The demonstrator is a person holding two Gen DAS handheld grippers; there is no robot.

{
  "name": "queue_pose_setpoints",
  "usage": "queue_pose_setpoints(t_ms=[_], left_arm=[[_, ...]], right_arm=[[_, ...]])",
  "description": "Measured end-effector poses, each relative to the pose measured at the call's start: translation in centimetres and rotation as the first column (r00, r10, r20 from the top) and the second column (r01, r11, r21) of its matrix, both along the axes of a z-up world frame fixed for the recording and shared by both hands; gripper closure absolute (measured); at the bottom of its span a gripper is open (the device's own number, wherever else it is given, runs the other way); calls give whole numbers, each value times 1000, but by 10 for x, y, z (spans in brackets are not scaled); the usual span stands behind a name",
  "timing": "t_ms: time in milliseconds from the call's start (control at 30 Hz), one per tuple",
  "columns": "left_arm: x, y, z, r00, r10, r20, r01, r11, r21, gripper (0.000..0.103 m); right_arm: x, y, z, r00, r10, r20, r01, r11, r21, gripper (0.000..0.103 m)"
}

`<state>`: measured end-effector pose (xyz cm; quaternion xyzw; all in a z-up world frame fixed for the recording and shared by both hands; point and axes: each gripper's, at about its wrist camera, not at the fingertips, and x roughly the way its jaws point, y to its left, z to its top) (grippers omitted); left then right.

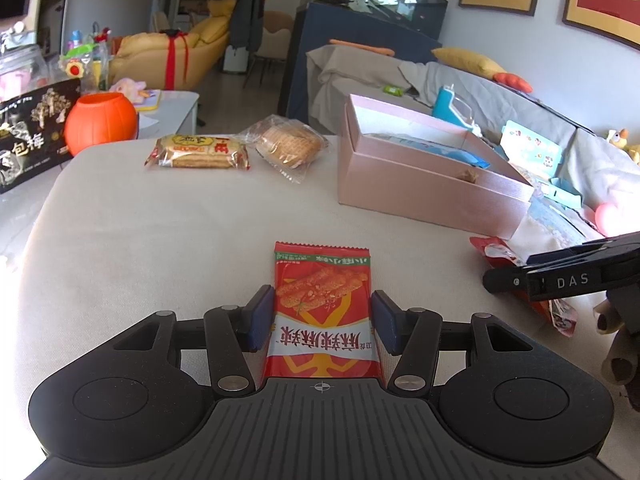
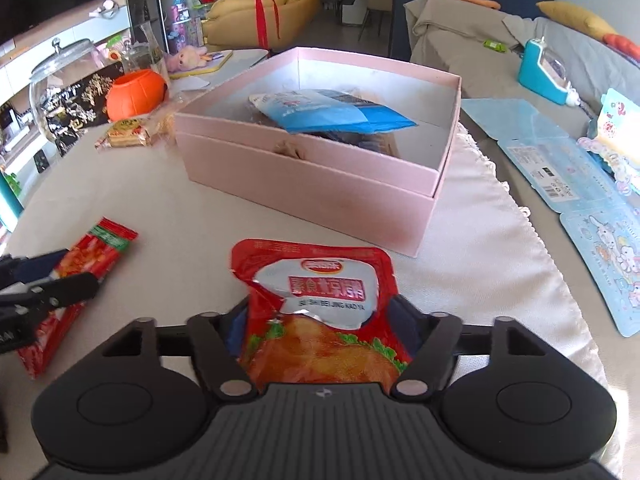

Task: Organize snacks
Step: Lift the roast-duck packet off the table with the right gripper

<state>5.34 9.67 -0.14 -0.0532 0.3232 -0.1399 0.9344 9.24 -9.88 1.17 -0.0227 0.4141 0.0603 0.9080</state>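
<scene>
In the left wrist view my left gripper (image 1: 322, 312) is shut on a red sesame-stick snack packet (image 1: 322, 304), held just over the beige table (image 1: 160, 240). In the right wrist view my right gripper (image 2: 320, 316) is shut on a red and silver snack pouch (image 2: 320, 300). The open pink box (image 2: 320, 184) stands just ahead of it, with a blue packet (image 2: 332, 114) inside. The box also shows in the left wrist view (image 1: 420, 184). A cracker pack (image 1: 198, 152) and a clear-wrapped round biscuit pack (image 1: 288, 146) lie at the table's far side.
An orange pumpkin pot (image 1: 100, 122) and a black printed box (image 1: 32, 132) stand at the far left. A glass jar (image 2: 60, 84) is beside them. Blue flattened cartons (image 2: 560, 168) lie on the right, with a grey sofa (image 1: 500, 96) behind.
</scene>
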Motion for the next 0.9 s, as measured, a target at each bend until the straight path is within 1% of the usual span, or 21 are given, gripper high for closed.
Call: queue_pose_setpoints(t_ms=[33,100,167,267,300,333,367,400,467,567,633,667,767,833,900], left_arm=[[0,0,0,1000,0,0,0,1000,0,45],[0,0,0,1000,0,0,0,1000,-1,45],[0,0,0,1000,0,0,0,1000,1,45],[0,-4,1,1000,-6,-5,6,1000,28,45],[2,-5,2,1000,-9,-10,10,999,38,45],[3,-7,3,1000,-15,-17,16,999,50,45],[4,-8,5,999,-22,-28,24,998,63,46],[6,-7,7,999,-24,-40,26,997,69,49],[10,-2,11,997,-12,-71,16,998,53,50],[13,8,17,995,35,-93,-29,998,63,51],[13,15,19,993,69,-92,-61,995,81,51],[13,17,21,992,81,-94,-74,994,84,51],[13,22,24,990,98,-104,-91,993,68,51],[15,23,23,989,95,-117,-88,994,62,51],[19,20,22,988,80,-133,-73,996,56,51]], right_arm=[[0,-2,-2,1000,-7,0,7,1000,2,23],[-1,-7,-3,1000,-14,4,14,1000,22,23],[-3,-9,-4,1000,-19,9,19,1000,19,22],[-5,-6,-4,999,-32,10,31,999,13,22],[-6,-3,-3,1000,-28,4,28,1000,11,26],[-8,2,0,1000,-12,8,11,1000,14,37],[-11,7,3,1000,12,13,-12,1000,20,40],[-12,13,6,999,42,4,-42,998,39,43],[-14,24,9,994,107,-14,-105,990,96,45],[-19,46,13,984,179,-6,-177,980,90,50],[-19,56,18,976,217,-1,-215,970,109,54],[-17,59,21,974,228,-2,-226,965,131,54],[-9,59,35,968,249,4,-244,945,217,62],[-3,51,47,973,230,25,-229,936,266,72],[5,35,54,980,196,32,-196,931,307,74]])
